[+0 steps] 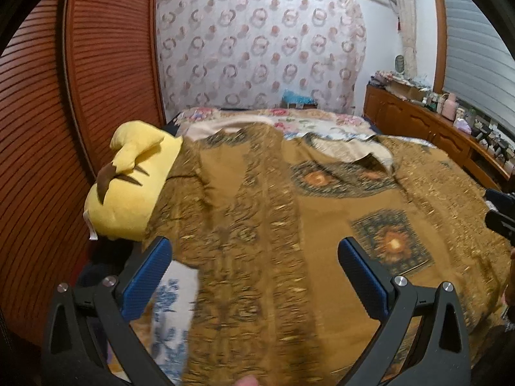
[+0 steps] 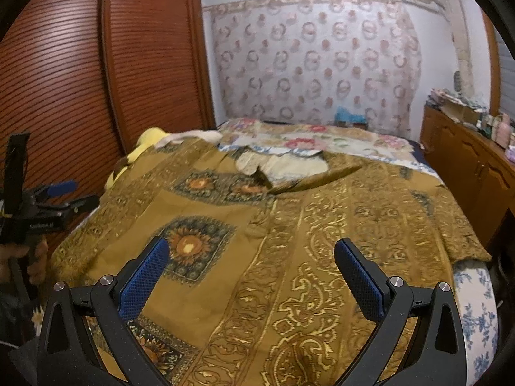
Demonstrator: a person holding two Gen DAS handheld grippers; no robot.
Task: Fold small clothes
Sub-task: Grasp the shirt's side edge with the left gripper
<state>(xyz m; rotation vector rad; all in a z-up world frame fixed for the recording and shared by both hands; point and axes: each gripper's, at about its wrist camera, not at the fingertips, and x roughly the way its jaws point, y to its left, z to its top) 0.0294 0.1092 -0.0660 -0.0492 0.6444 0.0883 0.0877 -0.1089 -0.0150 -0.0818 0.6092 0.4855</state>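
A large gold-brown patterned cloth lies spread over the bed, its far edge turned back to show a cream underside. My left gripper hovers open just above the cloth's near left part, with nothing between its blue pads. The right gripper is also open and empty, over the cloth near the front edge. In the right wrist view the left gripper shows at the far left, held by a hand. The left wrist view is blurred.
A yellow plush pillow lies at the bed's left side against red-brown louvred wardrobe doors. A blue-and-white floral sheet shows under the cloth. A wooden cabinet with several small items runs along the right wall.
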